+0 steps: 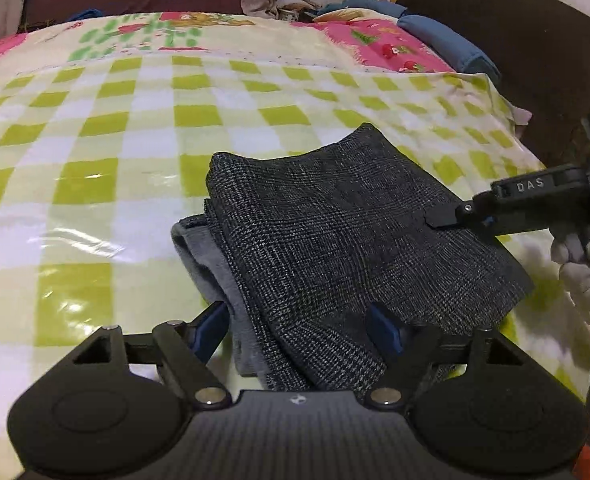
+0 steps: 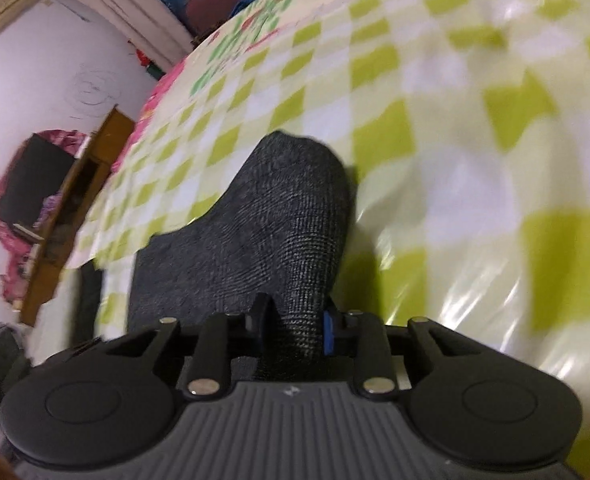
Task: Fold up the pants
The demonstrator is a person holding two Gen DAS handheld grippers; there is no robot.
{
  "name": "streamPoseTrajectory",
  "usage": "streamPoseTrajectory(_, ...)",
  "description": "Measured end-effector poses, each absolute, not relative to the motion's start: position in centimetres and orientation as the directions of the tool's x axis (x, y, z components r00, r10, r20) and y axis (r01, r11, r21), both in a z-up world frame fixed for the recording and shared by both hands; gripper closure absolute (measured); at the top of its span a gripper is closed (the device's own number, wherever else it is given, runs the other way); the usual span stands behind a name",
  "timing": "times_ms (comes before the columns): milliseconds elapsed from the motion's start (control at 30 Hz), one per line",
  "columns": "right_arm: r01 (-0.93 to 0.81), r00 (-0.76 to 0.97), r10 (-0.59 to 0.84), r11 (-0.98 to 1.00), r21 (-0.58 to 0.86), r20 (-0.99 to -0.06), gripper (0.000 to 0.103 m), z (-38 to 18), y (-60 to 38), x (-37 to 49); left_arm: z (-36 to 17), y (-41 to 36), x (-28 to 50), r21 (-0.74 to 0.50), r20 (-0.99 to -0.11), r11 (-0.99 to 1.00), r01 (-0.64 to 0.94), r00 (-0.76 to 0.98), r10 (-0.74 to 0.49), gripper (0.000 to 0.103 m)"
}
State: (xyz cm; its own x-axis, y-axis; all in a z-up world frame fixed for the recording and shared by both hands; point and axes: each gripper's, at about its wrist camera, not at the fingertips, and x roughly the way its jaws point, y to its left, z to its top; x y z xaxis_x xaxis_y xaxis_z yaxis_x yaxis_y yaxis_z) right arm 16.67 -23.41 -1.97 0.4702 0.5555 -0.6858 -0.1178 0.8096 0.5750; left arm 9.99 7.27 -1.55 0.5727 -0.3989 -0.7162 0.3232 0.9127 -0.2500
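A bed fills both views, spread with a glossy sheet (image 1: 143, 128) in a lime-green and white check. Toward 12 o'clock in the left wrist view the check gives way to a cream and pink printed blanket (image 1: 379, 40), with folded blue cloth (image 1: 447, 46) at about 1 o'clock and a dark headboard (image 1: 495, 20) curving behind it. In the right wrist view a pale wall (image 2: 35, 92) and a wooden shelf unit (image 2: 83, 184) stand at 9 o'clock, beside a heap of pink fabric (image 2: 7, 240).

The pants (image 1: 347, 232), dark grey glen-check, lie folded into a thick stack on the sheet, a plain grey lining showing at the 9 o'clock edge. The stack's near corner runs in between the fingers of the left gripper (image 1: 299, 330), whose jaws stand wide, the blue pads (image 1: 385, 330) either side of the cloth without clearly squeezing it.

The right gripper (image 2: 295, 326) has its jaws drawn narrow, pinching a bunched ridge of the fabric. Seen from the left wrist, its black finger reaches in from 3 o'clock onto the stack's right side, carried by a white-gloved hand (image 1: 579, 264). Both tools slant downward toward the bed.
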Motion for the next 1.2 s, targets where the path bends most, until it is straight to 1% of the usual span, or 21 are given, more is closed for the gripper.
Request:
streamPoseTrajectory(100,-0.108,0.496,0.535,0.82,0.563,-0.684,0.075,-1.7,-23.3,15.5,-1.8,6.4,10.5,-0.2,-0.722,0.93,0.309,0.595,-0.353,0.015)
streamPoseTrajectory(167,-0.098,0.518,0.521,0.824,0.558,-0.679,0.074,-1.7,-23.3,14.1,-2.1,6.6,11.0,-0.215,-0.725,0.934,0.286,0.594,-0.348,0.014)
streamPoseTrajectory(233,-0.058,0.533,0.517,0.812,0.581,-0.669,0.074,-2.3,-23.6,13.2,-2.4,6.8,11.5,-0.231,-0.727,0.938,0.26,0.594,-0.343,0.014)
streamPoseTrajectory(300,-0.022,0.548,0.51,0.801,0.598,-0.663,0.074,-2.9,-24.0,12.4,-2.4,6.8,11.6,-0.223,-0.728,0.942,0.251,0.599,-0.333,0.014)
streamPoseTrajectory(400,0.017,0.576,0.48,0.802,0.597,-0.661,0.071,-2.7,-23.9,11.9,-2.1,6.4,11.2,-0.196,-0.729,0.948,0.251,0.609,-0.312,0.014)
streamPoseTrajectory(467,0.014,0.602,0.432,0.835,0.551,-0.671,0.068,-1.8,-23.3,11.3,-1.6,6.3,10.6,-0.169,-0.719,0.955,0.244,0.633,-0.289,0.015)
streamPoseTrajectory(600,-0.014,0.654,0.322,0.91,0.415,-0.685,0.068,0.1,-22.1,9.2,-1.1,6.8,9.7,-0.128,-0.713,0.969,0.213,0.66,-0.239,0.014)
streamPoseTrajectory(667,-0.005,0.683,0.278,0.926,0.376,-0.675,0.068,0.8,-22.0,8.3,-1.2,7.2,9.6,-0.131,-0.722,0.975,0.182,0.656,-0.219,0.013)
streamPoseTrajectory(733,-0.006,0.72,0.249,0.935,0.354,-0.647,0.068,1.7,-21.7,7.4,-1.1,7.4,9.5,-0.133,-0.726,0.98,0.15,0.658,-0.199,0.012)
streamPoseTrajectory(833,-0.04,0.737,0.262,0.937,0.346,-0.623,0.068,2.2,-21.0,6.5,-0.7,6.8,9.1,-0.086,-0.724,0.986,0.141,0.671,-0.159,0.012)
streamPoseTrajectory(867,-0.055,0.727,0.271,0.939,0.34,-0.631,0.068,2.1,-20.6,6.5,-0.7,6.5,9.0,-0.062,-0.725,0.987,0.146,0.674,-0.145,0.012)
streamPoseTrajectory(933,-0.058,0.681,0.285,0.939,0.338,-0.675,0.068,1.0,-20.0,7.0,-0.7,6.2,8.9,-0.042,-0.73,0.988,0.15,0.671,-0.133,0.012)
streamPoseTrajectory(1000,-0.023,0.664,0.253,0.948,0.319,-0.704,0.068,0.2,-19.7,7.3,-0.6,6.2,8.7,-0.051,-0.736,0.988,0.144,0.664,-0.135,0.012)
streamPoseTrajectory(1200,-0.035,0.695,0.27,0.938,0.344,-0.666,0.068,1.5,-19.5,5.7,0.2,5.9,7.4,-0.054,-0.727,0.99,0.129,0.675,-0.127,0.013)
